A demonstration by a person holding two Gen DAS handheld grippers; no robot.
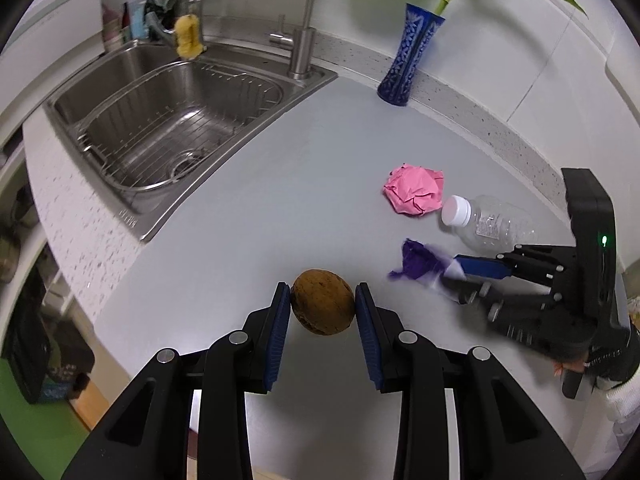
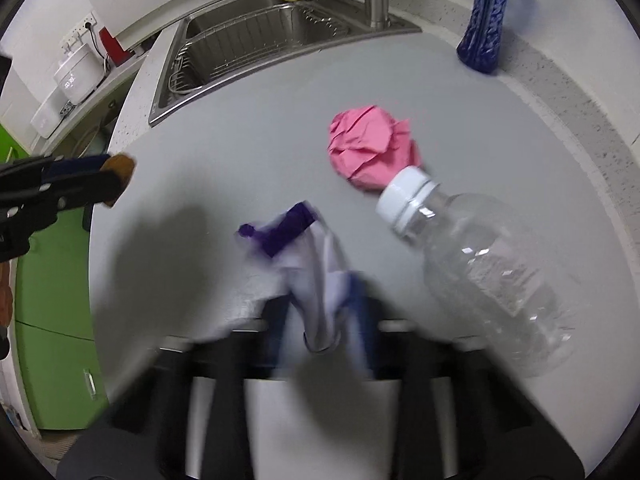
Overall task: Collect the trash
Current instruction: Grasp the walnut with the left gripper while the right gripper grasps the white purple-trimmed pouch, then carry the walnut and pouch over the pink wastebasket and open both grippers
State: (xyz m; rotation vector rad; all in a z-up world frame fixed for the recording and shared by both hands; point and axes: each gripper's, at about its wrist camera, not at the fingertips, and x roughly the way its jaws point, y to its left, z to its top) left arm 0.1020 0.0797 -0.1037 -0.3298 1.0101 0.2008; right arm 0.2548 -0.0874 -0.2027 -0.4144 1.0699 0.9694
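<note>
My left gripper (image 1: 322, 304) is shut on a brown round fruit-like piece of trash (image 1: 322, 307), held over the grey counter (image 1: 248, 216); it also shows at the left of the right wrist view (image 2: 118, 174). My right gripper (image 2: 320, 320) is shut on a purple-and-white wrapper (image 2: 308, 256), which also shows in the left wrist view (image 1: 420, 264). A crumpled pink paper ball (image 1: 414, 192) (image 2: 368, 152) and an empty clear plastic bottle with a white cap (image 1: 492, 222) (image 2: 480, 264) lie on the counter beside the right gripper.
A steel double sink (image 1: 168, 120) with a wire rack and tap (image 1: 304, 40) lies at the back left. A blue patterned vase (image 1: 408, 56) (image 2: 486, 20) with a green plant stands by the white wall. The counter edge drops off at the left.
</note>
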